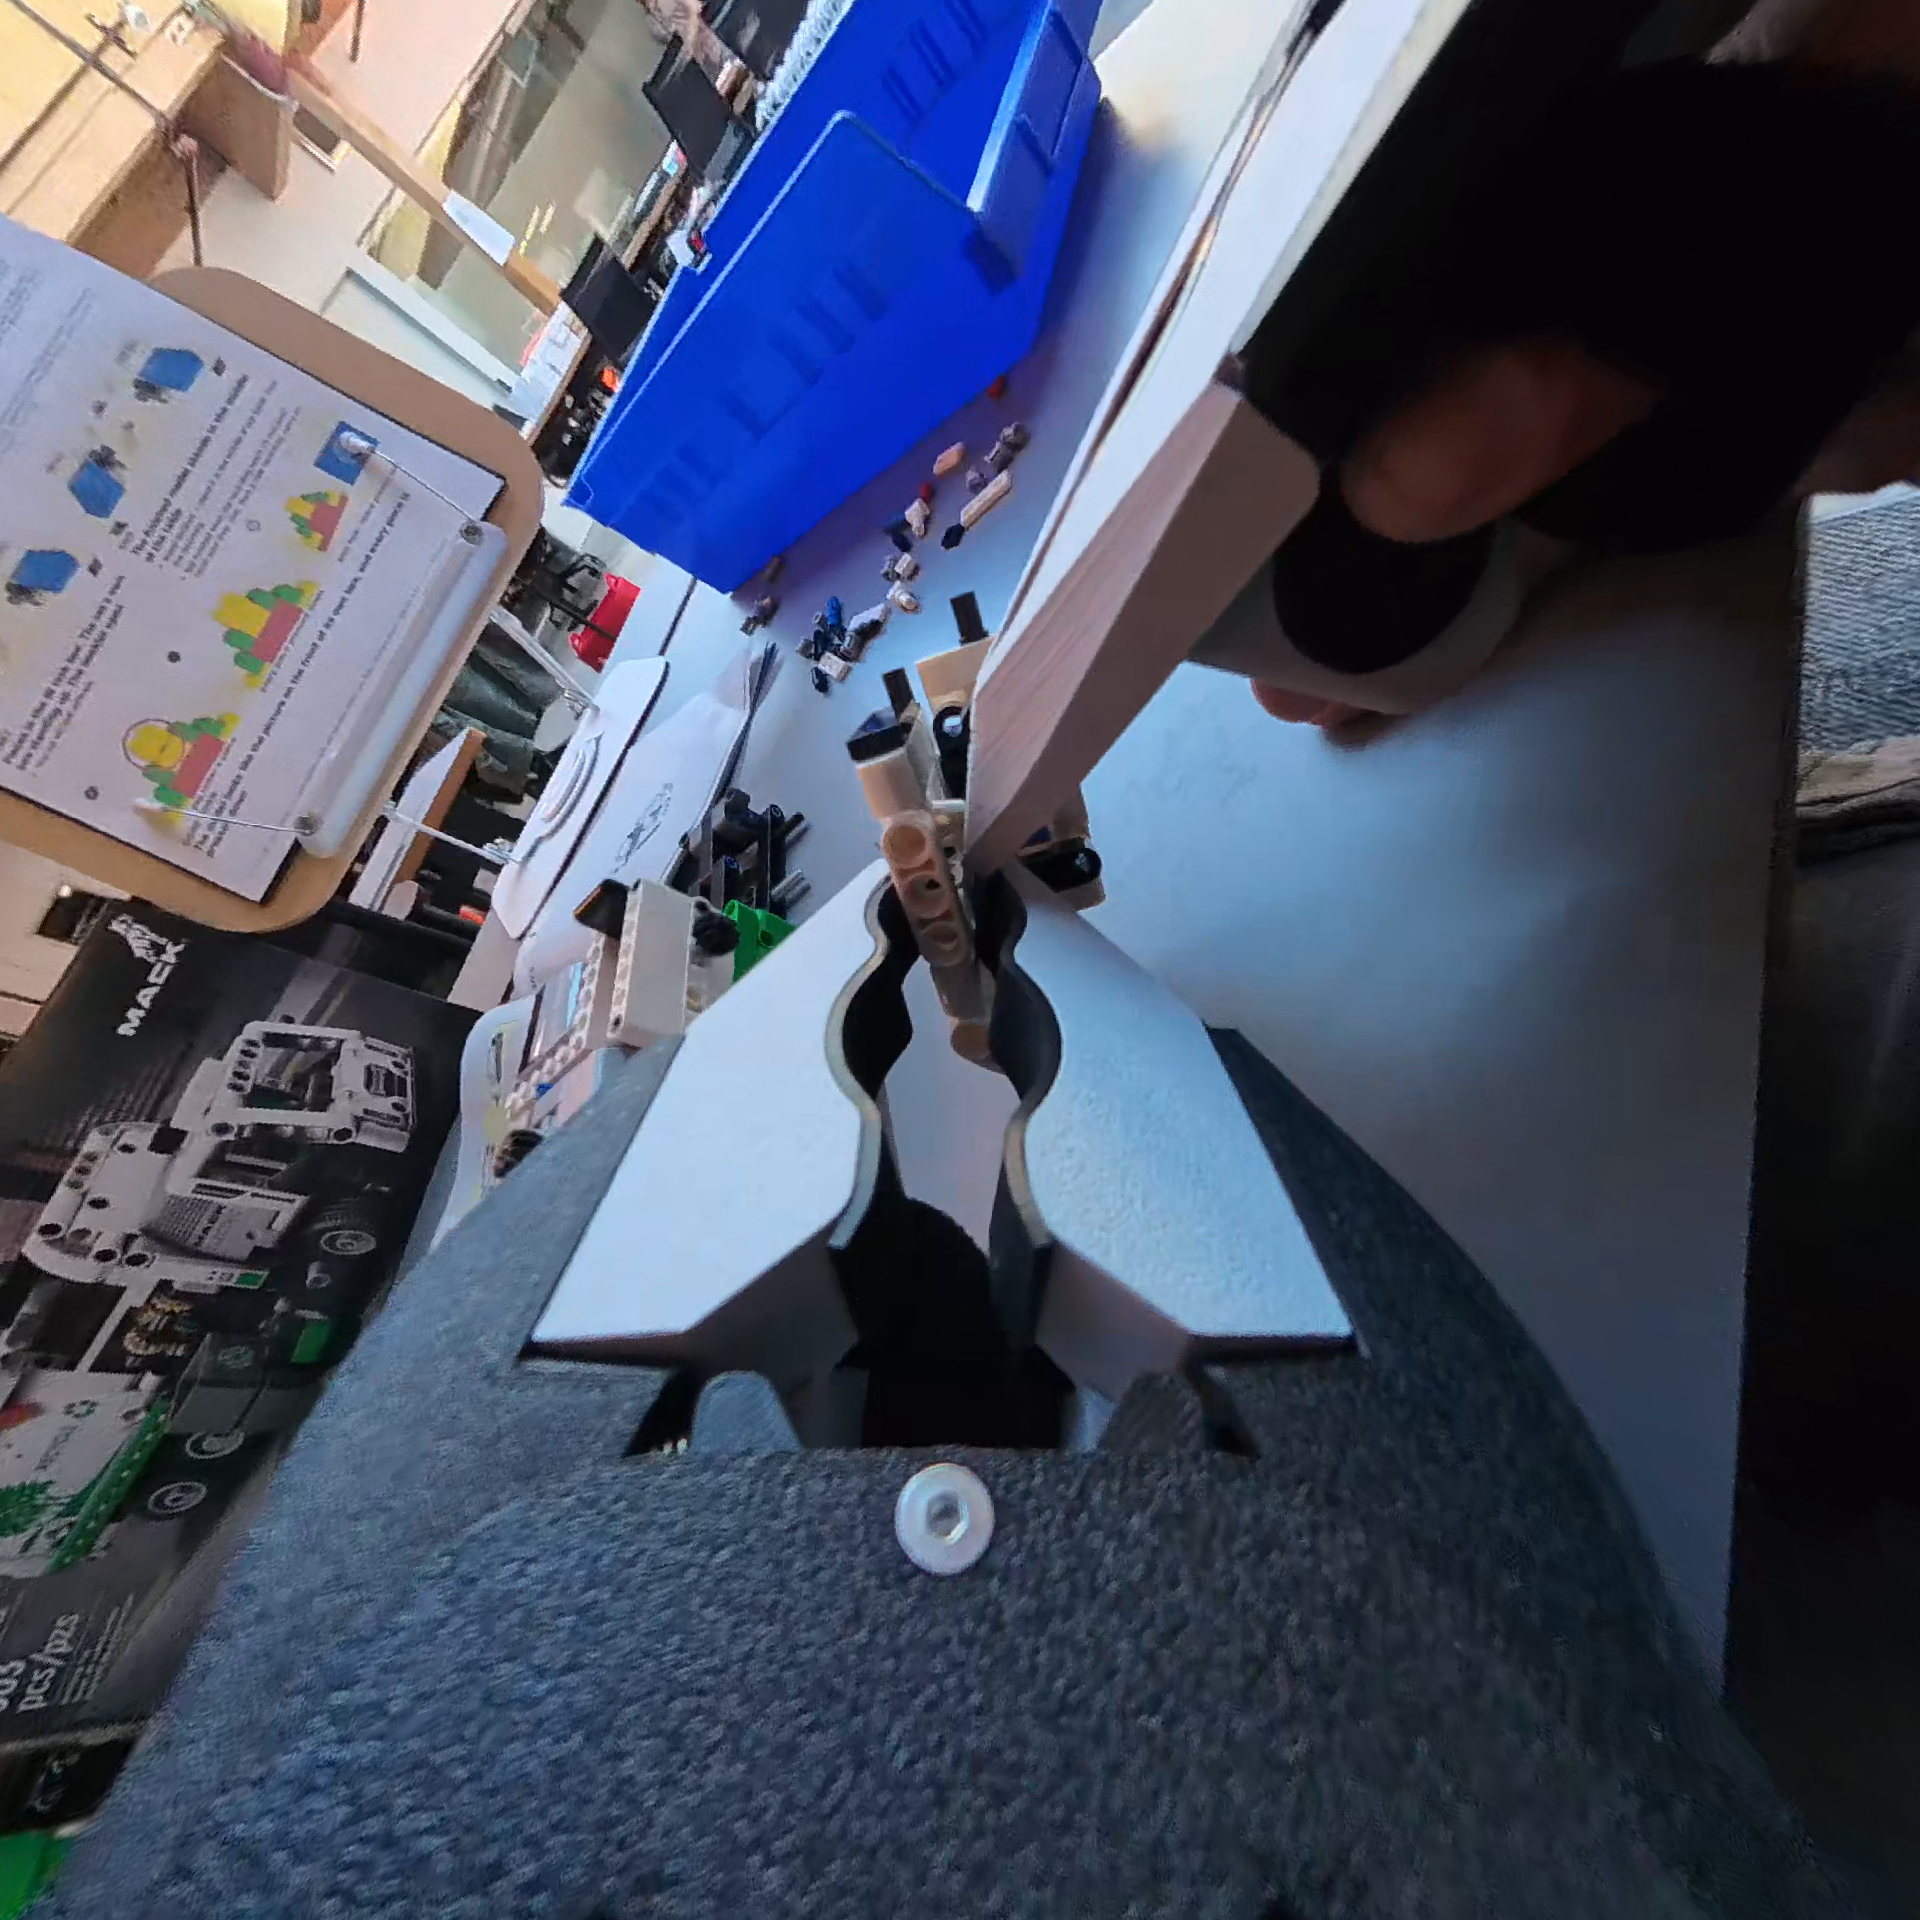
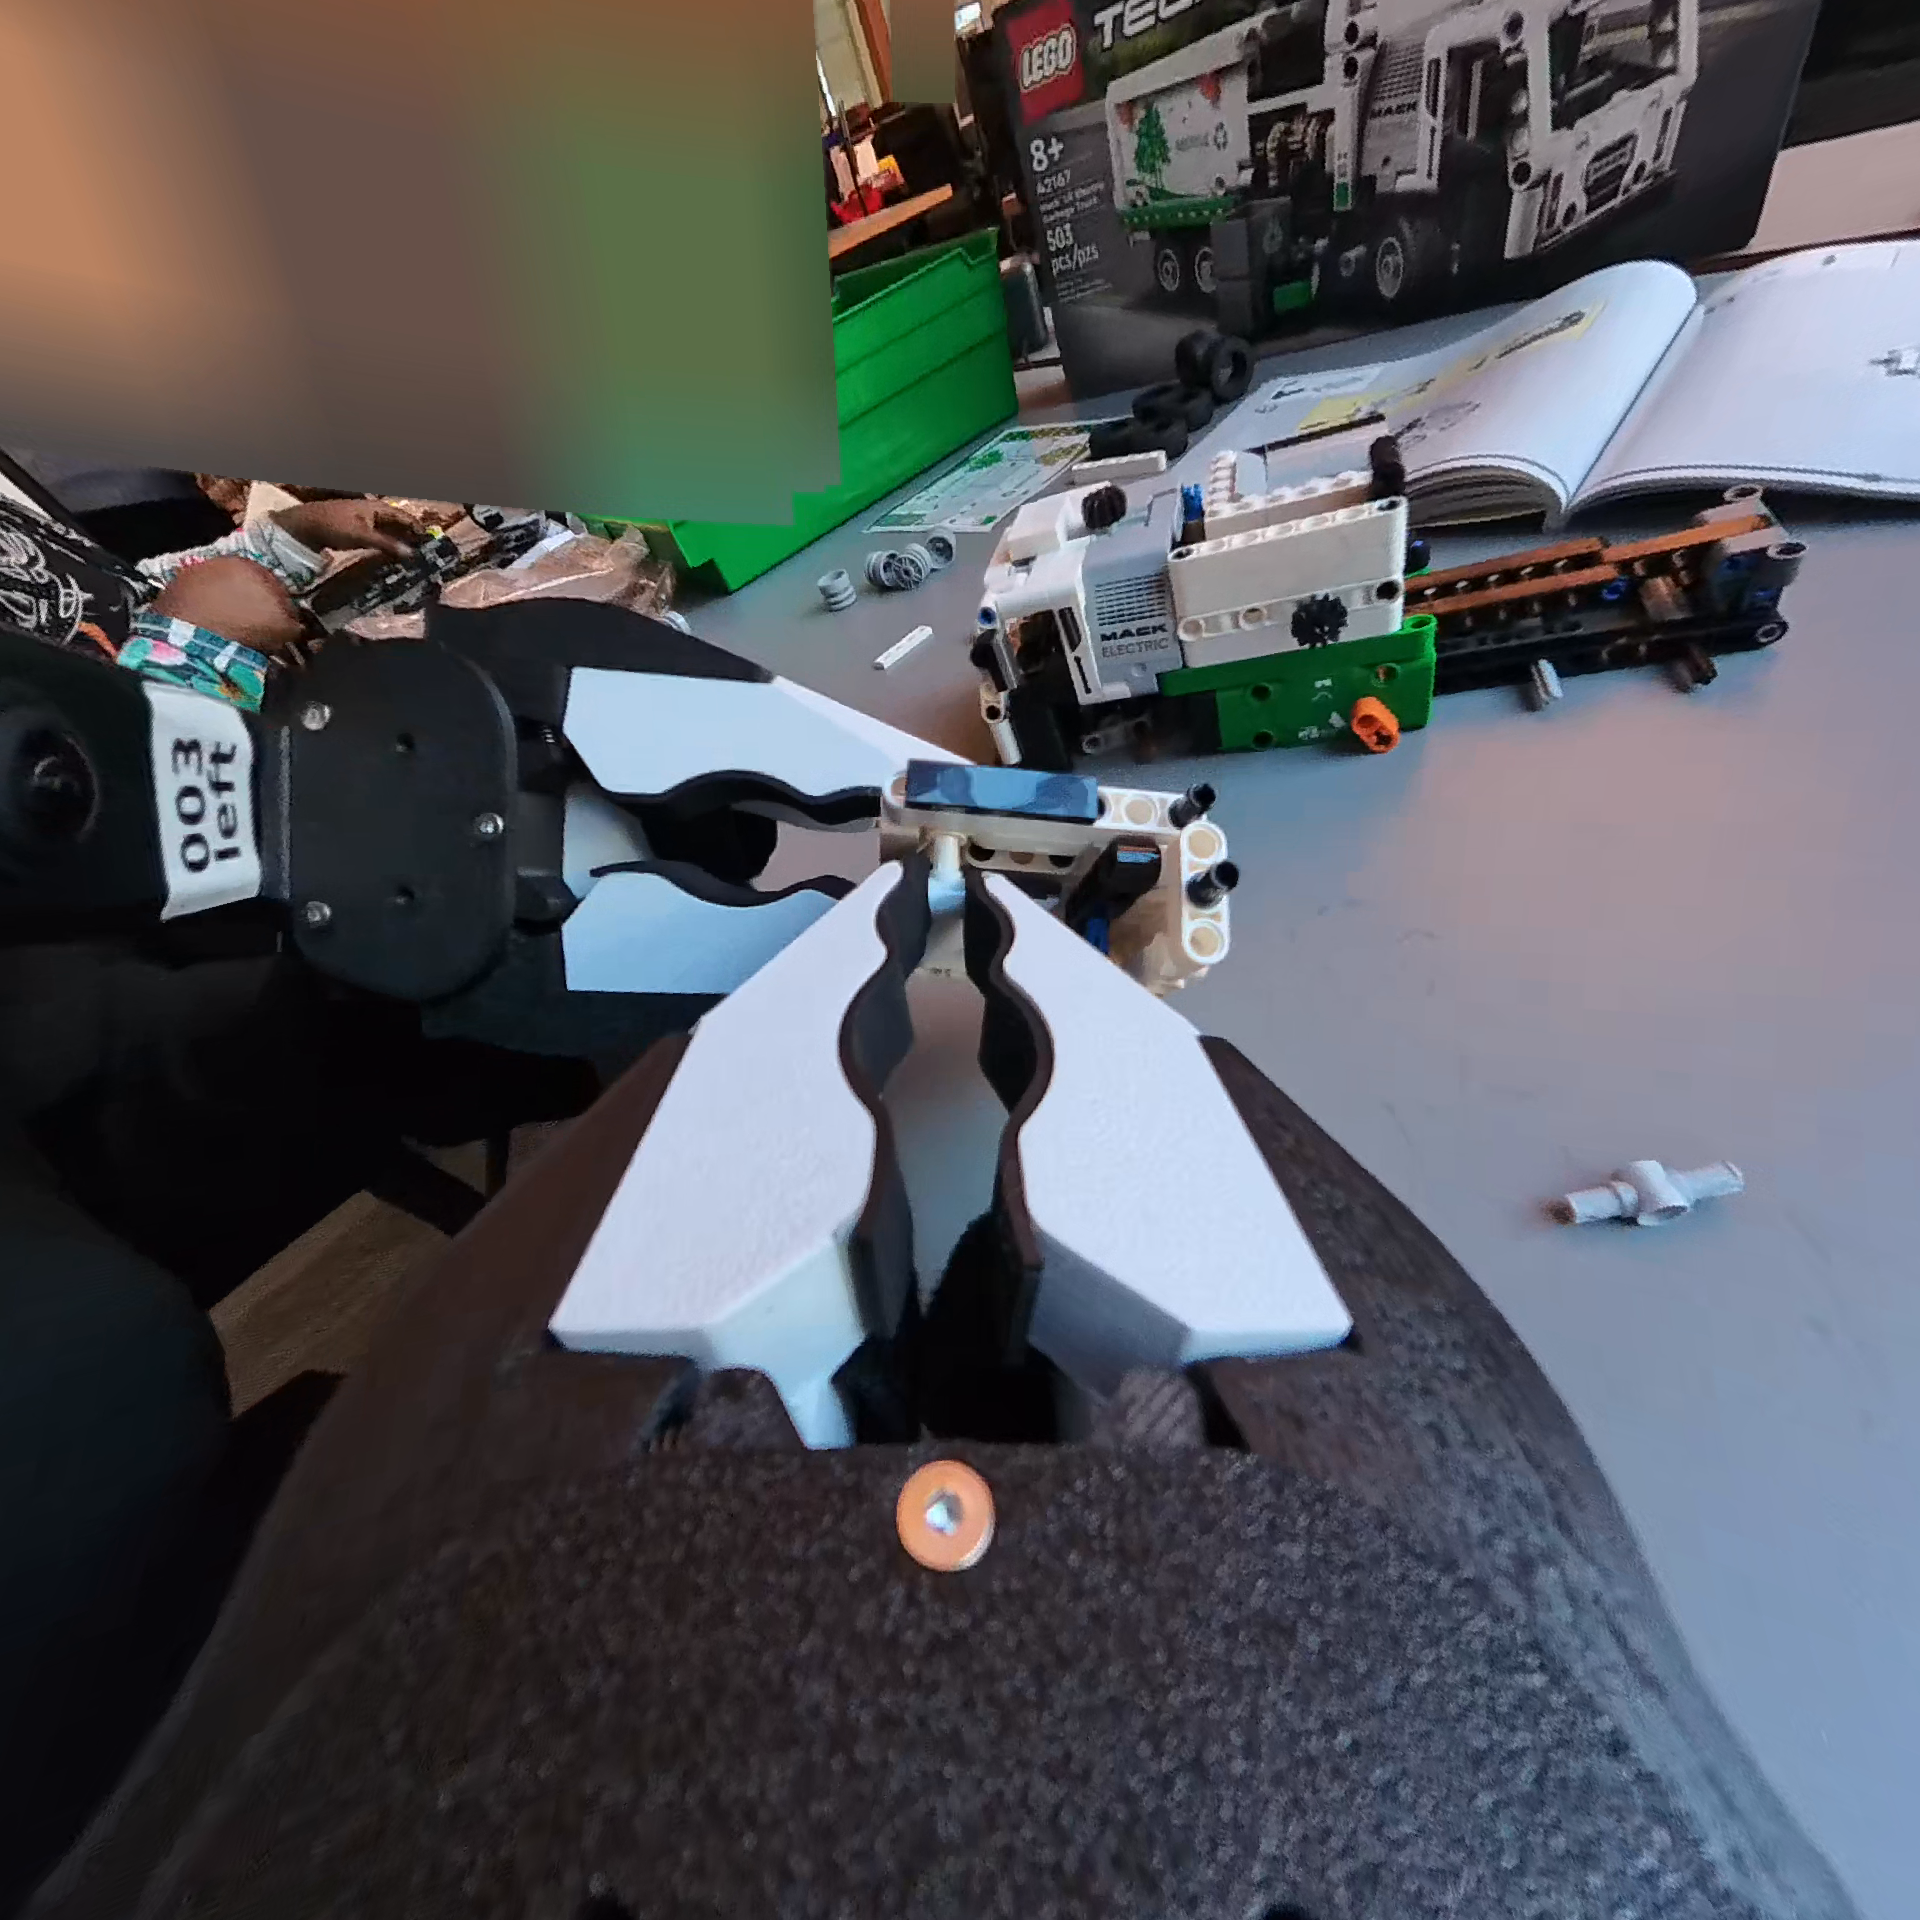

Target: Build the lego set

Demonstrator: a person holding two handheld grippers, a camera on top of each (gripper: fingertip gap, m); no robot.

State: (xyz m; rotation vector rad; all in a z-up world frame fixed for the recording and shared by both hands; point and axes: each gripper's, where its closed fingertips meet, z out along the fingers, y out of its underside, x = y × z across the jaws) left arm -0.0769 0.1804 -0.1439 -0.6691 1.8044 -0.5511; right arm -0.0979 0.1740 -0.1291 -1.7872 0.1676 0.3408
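Observation:
A small white and tan beam sub-assembly (image 2: 1049, 831) with a dark tile on top and black pins is held above the grey table (image 2: 1558, 987). My left gripper (image 2: 868, 831) comes in from the left and is shut on its left end. In the left wrist view my left gripper (image 1: 951, 914) is clamped on the tan beam (image 1: 935, 935). My right gripper (image 2: 940, 883) is shut on a small white pin (image 2: 945, 860) that sticks out under the sub-assembly. One of its fingers (image 1: 1101, 623) shows in the left wrist view, with a gloved hand behind it.
A part-built white and green truck (image 2: 1195, 613) stands behind, with its long chassis (image 2: 1600, 603). Beyond are an open instruction booklet (image 2: 1662, 384), the set's box (image 2: 1351, 135), black tyres (image 2: 1195, 384), grey hubs (image 2: 894, 571) and a green bin (image 2: 914, 384). A white connector (image 2: 1647, 1195) lies right. A blue bin (image 1: 831, 343) and loose pieces (image 1: 935, 520) lie ahead of the left gripper. Left and right tips are no more than a few centimetres apart.

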